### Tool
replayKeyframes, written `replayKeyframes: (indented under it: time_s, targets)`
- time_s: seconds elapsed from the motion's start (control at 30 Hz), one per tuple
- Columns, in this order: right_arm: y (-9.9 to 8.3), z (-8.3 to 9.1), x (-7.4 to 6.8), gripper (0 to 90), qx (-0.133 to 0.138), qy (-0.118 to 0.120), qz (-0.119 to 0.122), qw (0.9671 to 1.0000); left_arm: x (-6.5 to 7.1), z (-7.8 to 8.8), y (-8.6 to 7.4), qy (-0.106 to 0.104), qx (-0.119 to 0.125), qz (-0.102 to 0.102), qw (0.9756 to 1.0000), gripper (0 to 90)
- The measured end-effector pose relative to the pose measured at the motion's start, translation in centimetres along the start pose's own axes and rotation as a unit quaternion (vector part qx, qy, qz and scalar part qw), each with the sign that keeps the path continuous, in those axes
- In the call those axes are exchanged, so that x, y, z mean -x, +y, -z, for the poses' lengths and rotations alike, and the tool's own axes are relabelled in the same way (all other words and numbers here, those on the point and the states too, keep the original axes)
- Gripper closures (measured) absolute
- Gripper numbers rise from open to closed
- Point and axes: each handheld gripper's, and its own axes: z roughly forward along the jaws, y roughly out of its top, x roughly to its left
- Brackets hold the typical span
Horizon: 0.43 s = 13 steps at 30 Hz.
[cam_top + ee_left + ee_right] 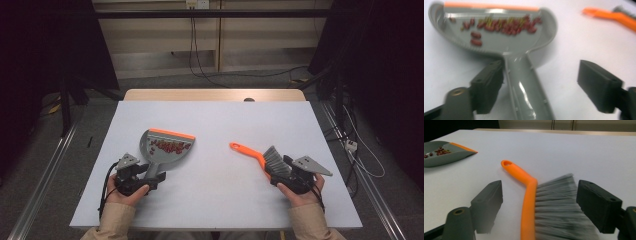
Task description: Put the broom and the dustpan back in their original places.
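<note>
Between the spread jaws of my left gripper lay the grey plastic handle of the grey dustpan with an orange front lip. The left jaw stood right against the handle's side, the right jaw well clear of it, so nothing was clamped. The pan lay flat on the pale table, and small dark red bean-like pieces were gathered near its lip, with two more lying apart toward the handle.

My right gripper was released as well. Its jaws stood wide on either side of the orange-handled brush with grey bristles, touching neither the handle nor the bristles as far as I could see. The brush lay on the table with its looped handle end pointing away from me.

From the high view, my left gripper sat at the near left, the dustpan just beyond it. My right gripper was at the near right behind the brush, well apart from the pan.
</note>
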Motion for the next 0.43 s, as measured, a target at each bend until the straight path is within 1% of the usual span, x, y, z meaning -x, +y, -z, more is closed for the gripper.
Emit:
replayKeyframes:
  time_s: [0.03,0.07,0.1,0.13,0.2,0.27,0.33,0.4,0.43]
  targets:
    - [-0.1,0.3,0.3,20.0,0.004,0.000,-0.003,1.0000,0.0,0.2,0.0,-0.004,0.006,-0.005,1.0000,18.3]
    - [-0.1,0.5,0.4,19.2,0.003,0.001,0.000,1.0000,0.0,0.4,0.0,-0.007,0.015,-0.013,0.9998,16.6]
    - [-0.1,0.8,0.6,18.6,0.004,0.001,0.003,1.0000,-0.1,0.6,-0.1,-0.016,0.026,-0.017,0.9994,13.8]
    - [-0.1,1.1,0.8,18.5,0.006,0.000,0.007,1.0000,-0.2,0.8,0.0,-0.026,0.030,-0.025,0.9989,13.0]
    - [-0.2,1.6,1.0,17.4,0.007,0.003,0.009,0.9999,-0.3,1.1,-0.1,-0.031,0.037,-0.037,0.9981,12.4]
    - [-0.4,1.9,1.2,17.3,0.008,0.006,0.009,0.9999,-0.5,1.2,-0.1,-0.034,0.040,-0.043,0.9977,12.1]
    - [-0.5,2.1,1.3,17.2,0.009,0.008,0.006,0.9999,-0.6,1.3,-0.1,-0.037,0.043,-0.044,0.9974,11.3]
    - [-0.5,2.2,1.3,16.9,0.008,0.008,0.009,0.9999,-0.6,1.3,-0.1,-0.041,0.053,-0.047,0.9966,11.0]
    - [-0.5,2.2,1.3,16.9,0.008,0.008,0.010,0.9999,-0.6,1.3,-0.1,-0.042,0.053,-0.050,0.9964,11.0]
